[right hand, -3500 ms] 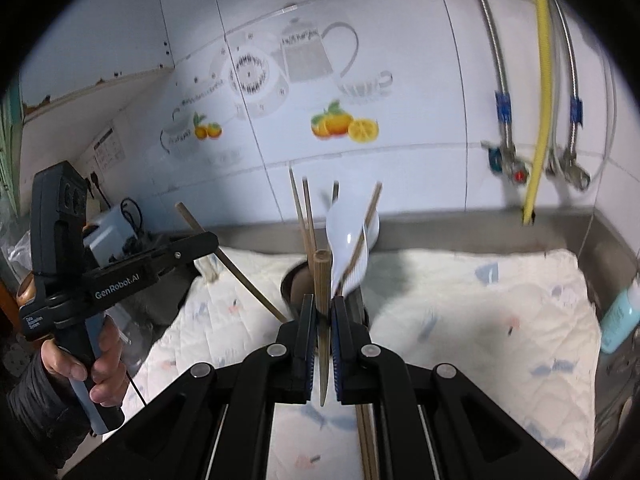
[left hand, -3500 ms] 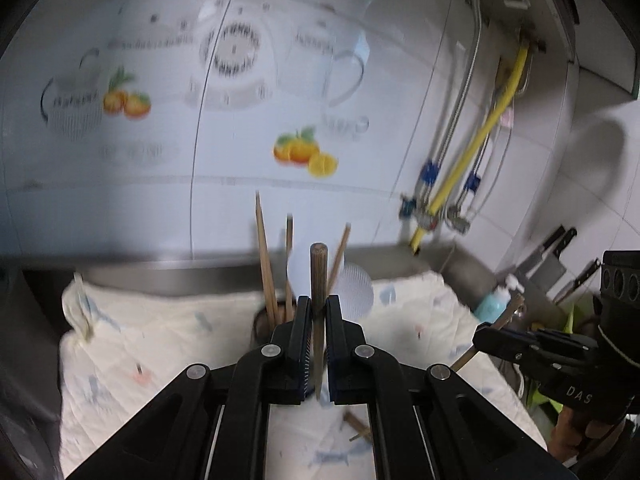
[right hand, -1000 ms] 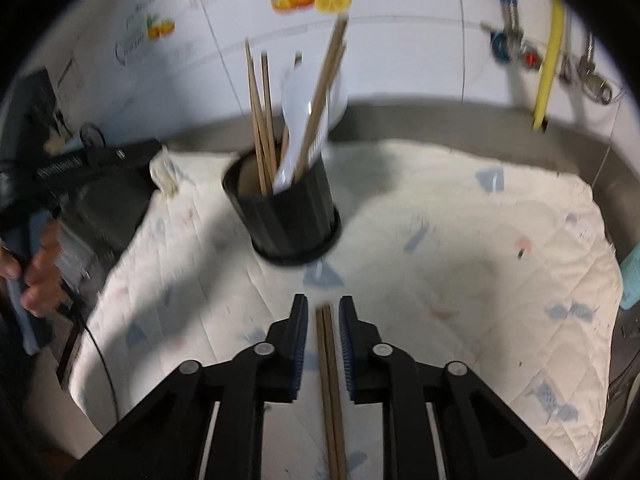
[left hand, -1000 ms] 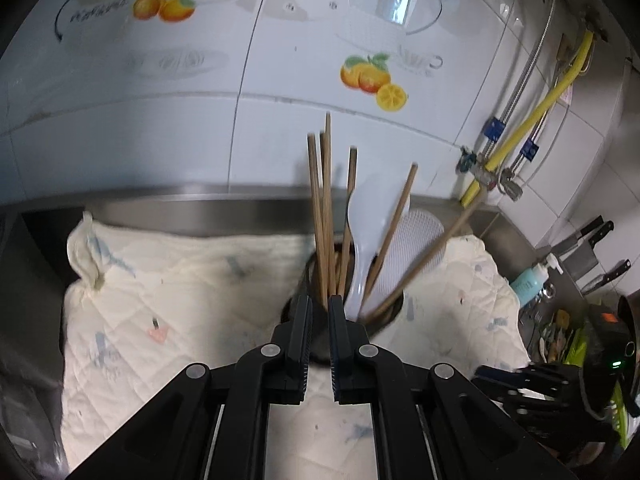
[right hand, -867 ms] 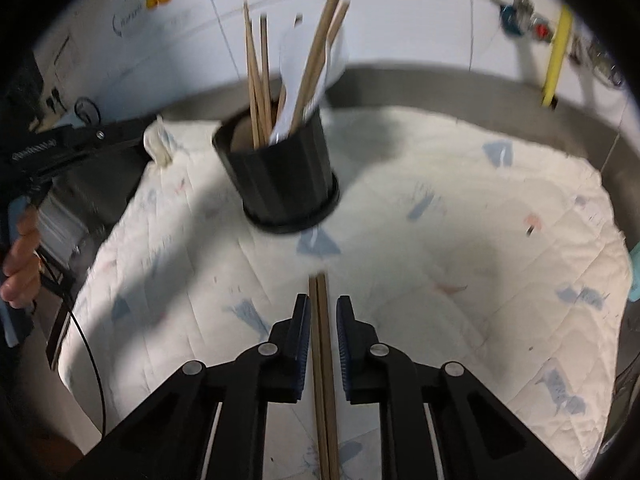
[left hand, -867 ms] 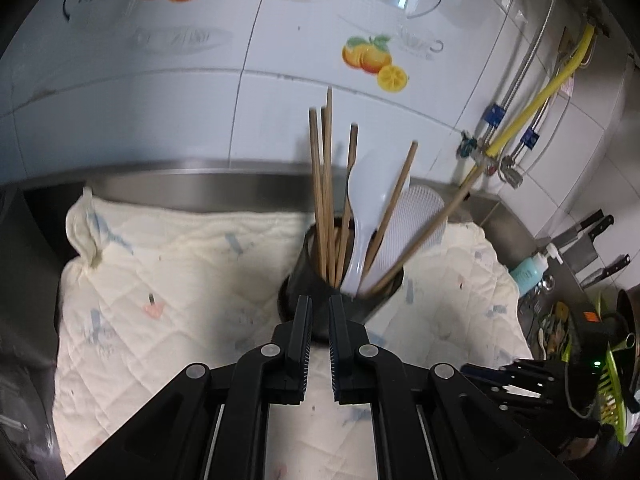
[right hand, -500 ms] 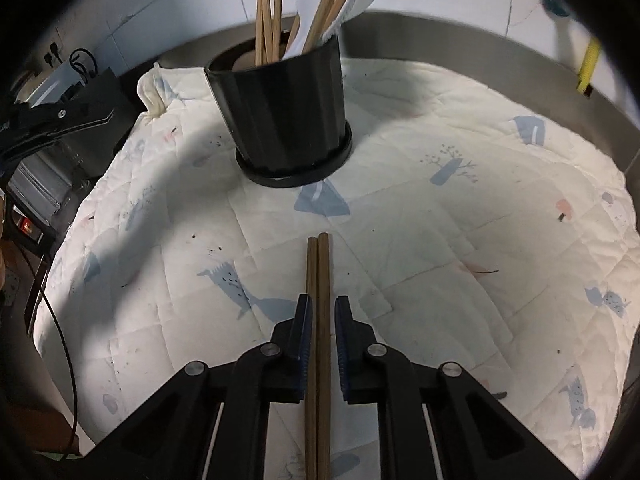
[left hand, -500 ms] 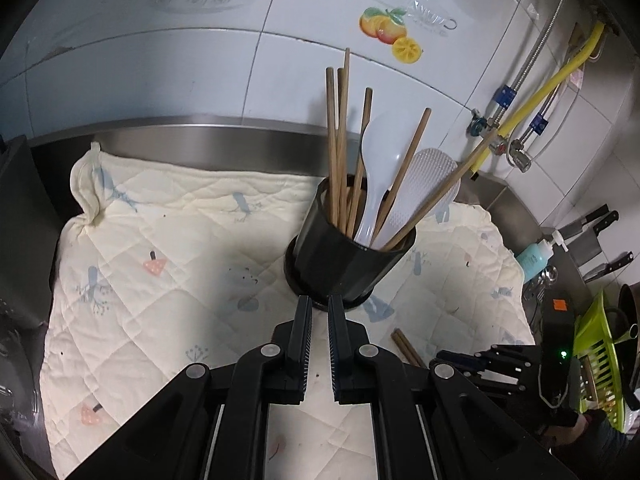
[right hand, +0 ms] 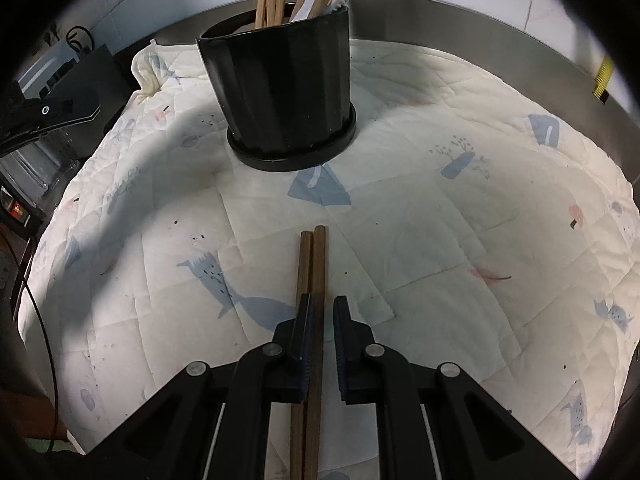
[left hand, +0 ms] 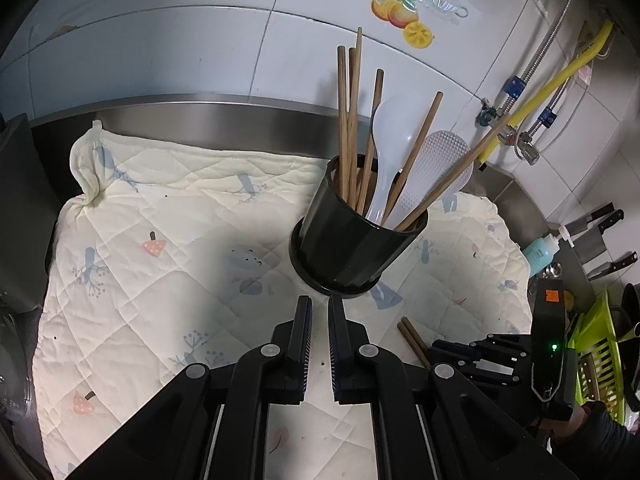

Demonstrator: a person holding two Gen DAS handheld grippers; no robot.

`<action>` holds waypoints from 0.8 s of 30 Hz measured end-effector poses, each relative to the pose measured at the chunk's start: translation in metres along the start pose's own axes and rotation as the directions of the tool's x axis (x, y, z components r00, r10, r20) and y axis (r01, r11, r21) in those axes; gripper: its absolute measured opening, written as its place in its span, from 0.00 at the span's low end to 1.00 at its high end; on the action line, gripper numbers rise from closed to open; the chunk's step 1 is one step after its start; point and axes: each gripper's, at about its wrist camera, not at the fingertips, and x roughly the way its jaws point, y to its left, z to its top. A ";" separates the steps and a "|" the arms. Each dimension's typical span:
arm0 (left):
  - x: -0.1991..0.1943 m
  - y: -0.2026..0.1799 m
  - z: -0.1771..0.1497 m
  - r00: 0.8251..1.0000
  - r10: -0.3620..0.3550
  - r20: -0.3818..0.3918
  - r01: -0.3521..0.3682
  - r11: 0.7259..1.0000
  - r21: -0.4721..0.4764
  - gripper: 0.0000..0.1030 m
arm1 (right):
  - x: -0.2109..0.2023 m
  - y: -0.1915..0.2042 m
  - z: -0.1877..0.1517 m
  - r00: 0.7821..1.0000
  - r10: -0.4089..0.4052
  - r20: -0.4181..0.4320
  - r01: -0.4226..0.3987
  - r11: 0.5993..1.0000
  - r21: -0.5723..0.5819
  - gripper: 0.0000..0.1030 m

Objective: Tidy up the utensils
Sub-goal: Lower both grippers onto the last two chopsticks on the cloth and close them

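Lying loose – two chopsticks (right hand: 313,264) between right claw (right hand: 321,307); left claw (left hand: 319,307) narrow, empty.

Two wrist fisheyes angled down over one quilted mat (left hand: 160,208).
Left view looks from higher and farther back, toward the tiled wall (left hand: 200,60); right view sits low and close. Both share the black utensil holder (left hand: 356,248).

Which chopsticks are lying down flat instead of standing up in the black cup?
The pair of chopsticks lying side by side on the quilted cloth, under the right gripper. All others stand in the black cup.
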 end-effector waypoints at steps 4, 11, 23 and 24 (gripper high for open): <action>0.002 -0.002 -0.001 1.000 0.000 -0.006 0.000 1.000 0.003 0.09 | 0.004 0.000 0.004 1.000 0.008 -0.005 -0.008 1.000 -0.003 0.12; 0.006 -0.001 -0.003 1.000 0.000 -0.021 0.000 1.000 -0.004 0.09 | 0.012 0.006 0.008 1.000 0.001 -0.021 -0.002 0.999 -0.033 0.12; 0.015 -0.006 -0.011 0.998 -0.015 -0.055 0.015 1.000 0.000 0.09 | 0.020 0.008 0.022 1.000 0.010 -0.019 -0.011 0.999 -0.050 0.09; 0.017 -0.008 -0.012 0.998 -0.020 -0.062 0.020 1.000 0.001 0.09 | 0.020 0.007 0.022 1.000 0.013 -0.015 -0.013 0.999 -0.041 0.09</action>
